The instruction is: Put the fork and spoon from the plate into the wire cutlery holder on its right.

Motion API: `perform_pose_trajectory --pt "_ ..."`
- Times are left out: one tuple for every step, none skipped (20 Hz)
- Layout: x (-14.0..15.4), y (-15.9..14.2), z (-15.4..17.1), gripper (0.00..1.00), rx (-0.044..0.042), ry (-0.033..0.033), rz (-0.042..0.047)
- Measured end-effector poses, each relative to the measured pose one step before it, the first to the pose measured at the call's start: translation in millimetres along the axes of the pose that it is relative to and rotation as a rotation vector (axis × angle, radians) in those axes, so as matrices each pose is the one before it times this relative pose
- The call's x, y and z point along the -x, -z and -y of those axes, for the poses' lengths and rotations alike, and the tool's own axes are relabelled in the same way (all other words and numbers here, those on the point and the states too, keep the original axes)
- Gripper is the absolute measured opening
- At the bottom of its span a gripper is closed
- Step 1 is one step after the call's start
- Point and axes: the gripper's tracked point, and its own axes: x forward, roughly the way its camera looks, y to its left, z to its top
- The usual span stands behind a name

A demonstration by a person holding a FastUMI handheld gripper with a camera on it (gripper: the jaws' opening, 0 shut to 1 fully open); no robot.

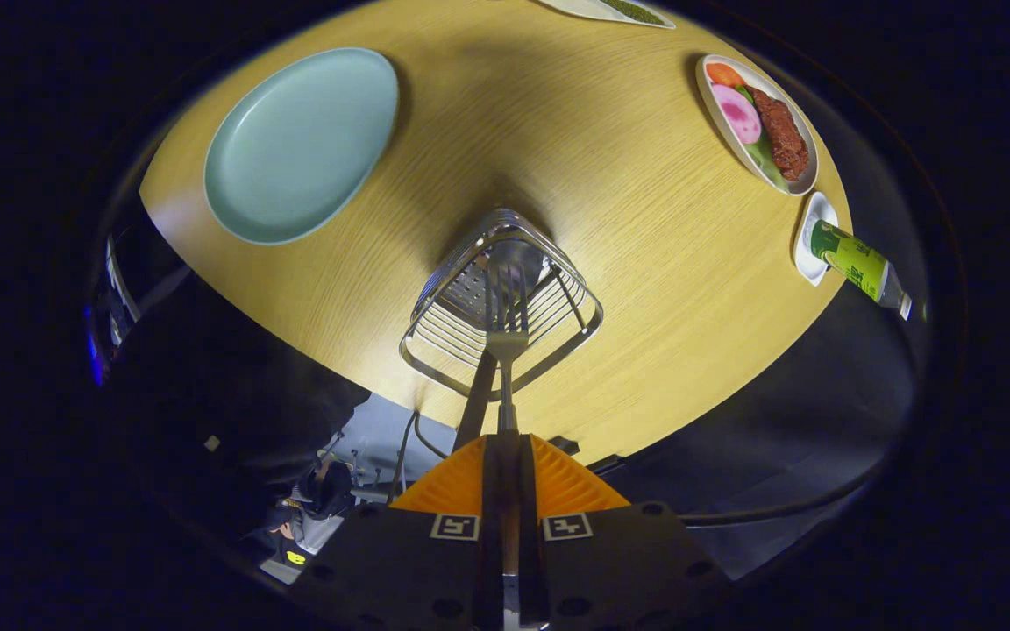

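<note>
Fork (pixel 505 329) is clamped by its handle between the gripper (pixel 505 438) fingers, both pads pressed on it, tines pointing ahead and down into the wire cutlery holder (pixel 501 302). Tines sit inside the holder's rim; cannot tell whether they touch its floor.

Rest, largest first:
- Round wooden table (pixel 610 175): everything stands on it, lit from above, wood grain visible.
- Pale blue-green plate (pixel 302 145): beyond the fingers and to their left, well apart from the holder. Nothing lies on it.
- Wire cutlery holder: just ahead of the fingers, near the table's closer edge, perforated bottom, wire sides. A second flat metal handle (pixel 476 394) leans out of it beside the fork, toward the fingers; looks like the spoon, but its bowl is hidden behind the fork head, so not certain.
- Food plate (pixel 757 123): far right side of the table, holds red, pink, green and brown pieces.
- Green bottle (pixel 856 265): lying tilted at the table's right edge, its base over a small white dish (pixel 812 230), neck sticking out past the table.
- Another dish (pixel 606 9): at the far edge, partly cut off.
</note>
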Motion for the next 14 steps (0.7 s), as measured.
perform_pose_trajectory --pt "-3.24 -1.01 -0.32 0.11 -0.00372 -0.00017 0.00282" --pt "-1.32 -1.08 -0.62 0.13 -0.0071 -0.00474 0.00489" --pt "0.47 -1.31 1.18 0.14 -0.0058 0.00328 0.00568" --pt "2.34 -1.77 0.74 0.14 -0.00792 -0.00231 0.00768" --pt "-1.76 -0.03 -0.72 0.16 -0.00563 -0.00116 0.00941" --pt "4.67 -2.75 1.34 0.18 -0.00283 -0.00168 0.0157" --pt "-3.34 0.92 -0.98 0.26 -0.0051 -0.00504 0.01568" --pt "-0.43 -1.01 -0.8 0.32 -0.00829 -0.00744 0.0208" --pt "1.8 -0.81 -1.9 0.45 -0.00398 -0.00222 0.02391" --pt "4.93 -4.27 1.24 0.53 -0.00077 0.00701 0.03033" --pt "0.43 -1.86 0.9 0.7 -0.00471 0.00818 0.03643" --pt "3.32 -3.26 2.6 0.78 -0.00866 0.01073 0.04442" --pt "3.74 -2.97 0.1 0.95 -0.02093 0.00931 0.04901" --pt "4.38 -4.3 1.26 0.98 -0.03005 0.00806 0.0577"
